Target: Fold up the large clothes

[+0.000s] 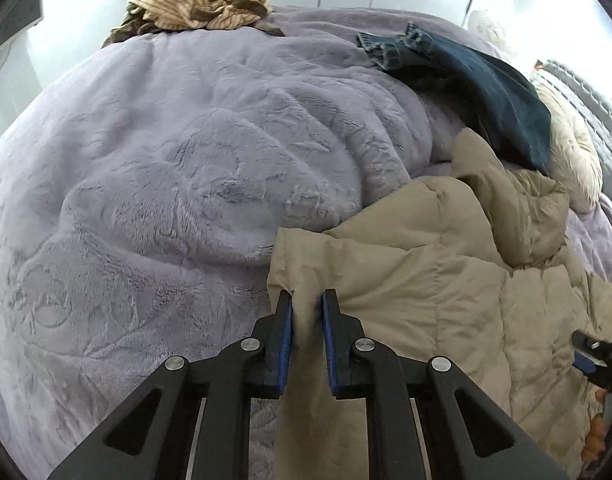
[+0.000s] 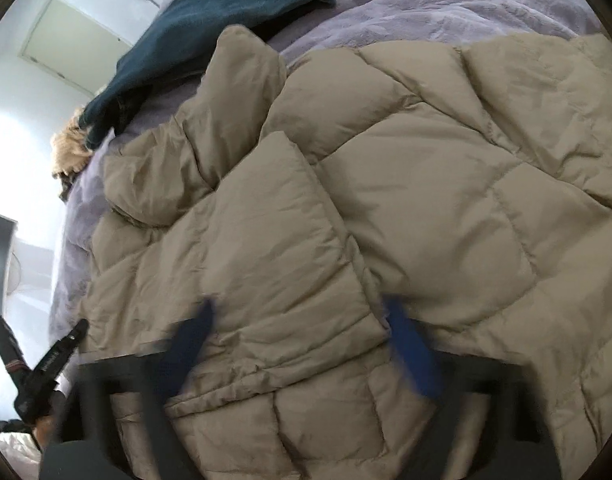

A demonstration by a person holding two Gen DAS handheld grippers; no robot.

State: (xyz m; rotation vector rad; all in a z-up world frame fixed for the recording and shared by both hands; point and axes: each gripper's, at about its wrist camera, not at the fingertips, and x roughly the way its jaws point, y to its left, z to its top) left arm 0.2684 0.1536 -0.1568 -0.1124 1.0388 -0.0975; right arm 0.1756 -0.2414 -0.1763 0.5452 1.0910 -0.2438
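A: Where is the coat lying?

B: The tan quilted coat (image 2: 406, 184) is spread over the lilac fleece blanket (image 1: 154, 184) on the bed, toward the right side of the left wrist view. Its hood, with a pale fur trim (image 1: 574, 148), lies at the far end, next to a dark teal garment (image 1: 486, 80).

A: What is the left gripper doing?

B: The left gripper (image 1: 308, 304) points steeply down at the coat's near left edge. Its blue pads (image 1: 287, 332) are clamped on a fold of tan fabric, which stands pinched upright between them. So it is grasping the coat.

A: And the right one?

B: The right gripper (image 2: 302, 312) also tilts sharply downward, over the coat's middle. Its fingers (image 2: 410, 348) are blurred. They straddle a puffy quilted panel, one on each side, and a gap shows between each finger and the fabric. I would call it not yet clenched on anything, with the coat between the jaws.

A: Can each camera see the other tool?

B: Yes. The right gripper's tip shows at the right rim of the left view, over the coat's edge, and the left one pokes in at the lower left of the right view.

A: Anything else on the bed?

B: A crumpled striped beige garment (image 1: 198, 2) sits at the far edge of the blanket, well apart from the coat.
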